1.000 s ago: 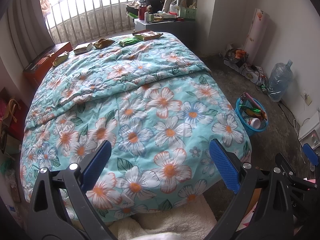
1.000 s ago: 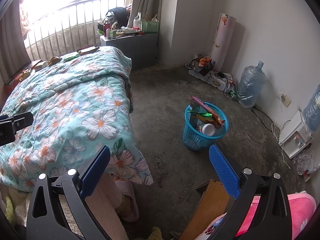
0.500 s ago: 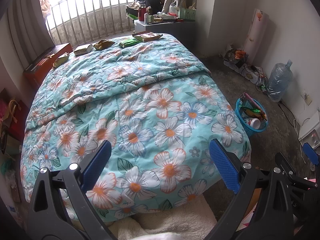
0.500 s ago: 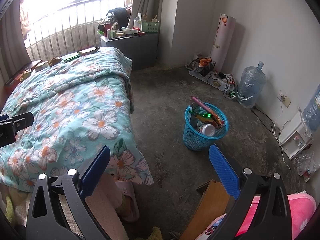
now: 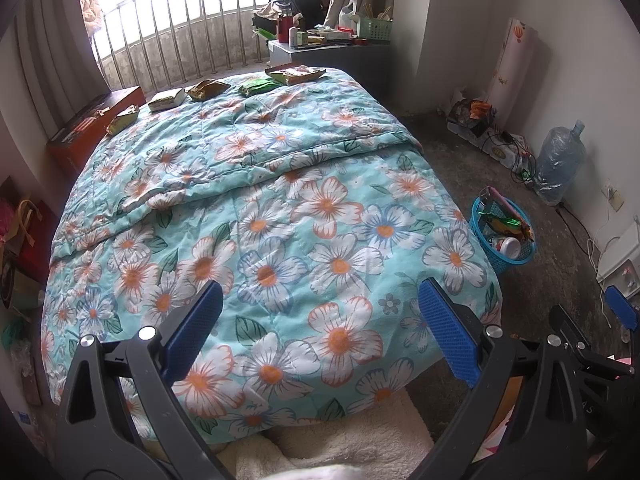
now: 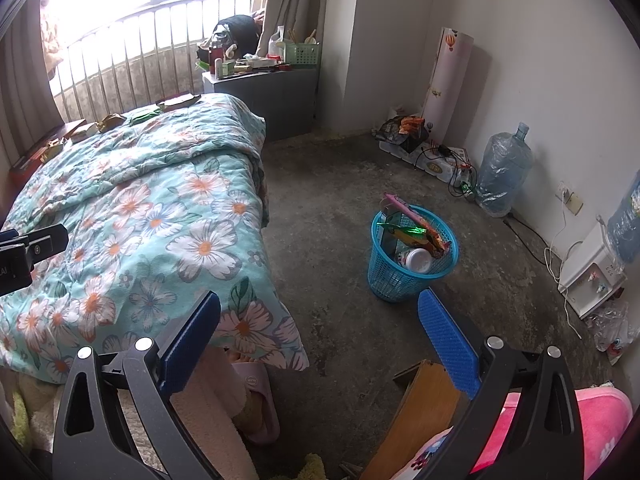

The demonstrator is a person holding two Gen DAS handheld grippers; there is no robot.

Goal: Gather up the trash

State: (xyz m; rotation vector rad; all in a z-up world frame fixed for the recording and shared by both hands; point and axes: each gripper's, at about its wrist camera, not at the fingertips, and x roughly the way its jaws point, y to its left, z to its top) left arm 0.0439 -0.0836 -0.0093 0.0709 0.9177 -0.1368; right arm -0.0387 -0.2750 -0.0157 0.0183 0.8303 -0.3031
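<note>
Both tools empty, left tool (image 5: 320, 328) and right tool (image 6: 320, 330) pads apart; reach far across bed (image 5: 280, 208) to wrappers (image 5: 208, 89), pinch flat edge, then basket (image 6: 412, 256).

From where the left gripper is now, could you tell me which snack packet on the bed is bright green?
The green packet, second from the right in the row along the far edge; the other four are yellowish or brownish.
</note>
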